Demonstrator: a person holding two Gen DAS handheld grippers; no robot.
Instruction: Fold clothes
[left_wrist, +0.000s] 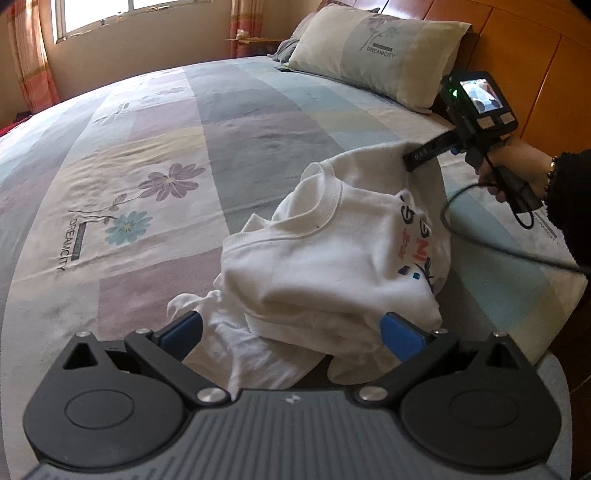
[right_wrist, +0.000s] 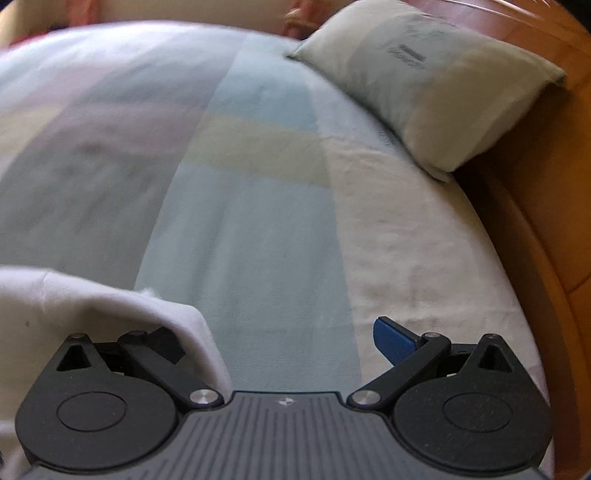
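A white sweatshirt with a coloured print lies crumpled on the bed, collar up. My left gripper is open, and the garment's near edge lies between its blue pads. In the left wrist view a hand holds my right gripper at the sweatshirt's far edge, where only one black finger shows against the cloth. In the right wrist view my right gripper is open. White cloth drapes over its left finger, and its right blue pad is bare above the sheet.
The bed has a pastel patchwork sheet with flower prints. A pillow leans on the wooden headboard at the far right. A black cable trails from the right gripper. A window and curtains stand behind.
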